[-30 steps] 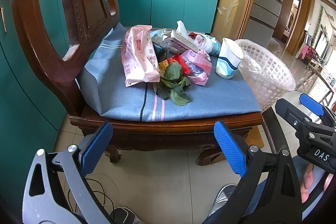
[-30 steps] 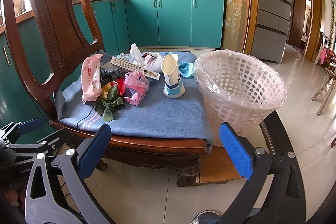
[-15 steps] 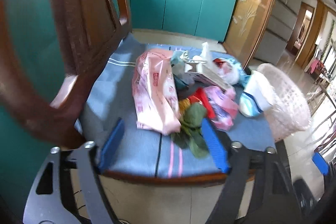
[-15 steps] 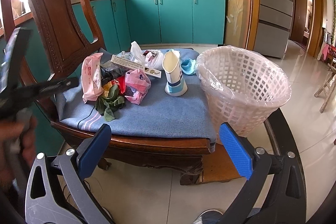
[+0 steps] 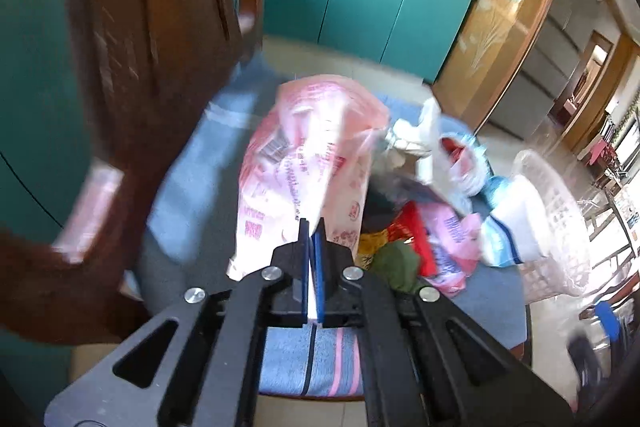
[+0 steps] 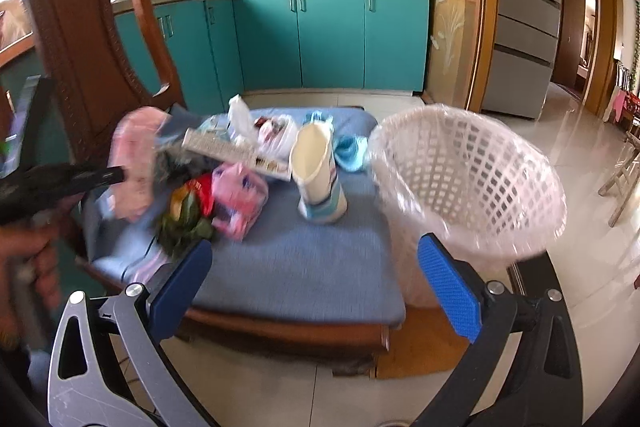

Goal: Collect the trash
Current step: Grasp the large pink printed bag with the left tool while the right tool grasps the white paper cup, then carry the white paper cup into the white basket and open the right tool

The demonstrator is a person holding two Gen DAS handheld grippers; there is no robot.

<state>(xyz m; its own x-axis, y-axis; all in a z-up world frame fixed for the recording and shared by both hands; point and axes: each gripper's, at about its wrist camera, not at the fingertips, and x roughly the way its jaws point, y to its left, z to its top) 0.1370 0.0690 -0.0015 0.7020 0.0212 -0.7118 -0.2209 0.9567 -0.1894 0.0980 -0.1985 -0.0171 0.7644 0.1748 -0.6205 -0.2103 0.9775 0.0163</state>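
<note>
Trash pile (image 6: 208,183) sits on chair cushion (image 6: 296,263), toward the chair back (image 6: 80,39). Large plastic bag (image 5: 308,167) lies leftmost in the pile, nearest the back. Leaves (image 6: 184,227) at the pile's front edge. Paper cup (image 6: 320,175) stands upright to the right of the pile. Basket (image 6: 468,187) stands just beside the cushion's right edge. Cabinets (image 6: 328,35) behind.

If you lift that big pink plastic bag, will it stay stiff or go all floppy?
Probably floppy: the pink plastic bag is thin, crinkled film that already sags and folds where the left gripper pinches it. It likely weighs little for its size, since it looks mostly flat. The glossy film could be slippery, so it may slide from the closed jaws.
</note>
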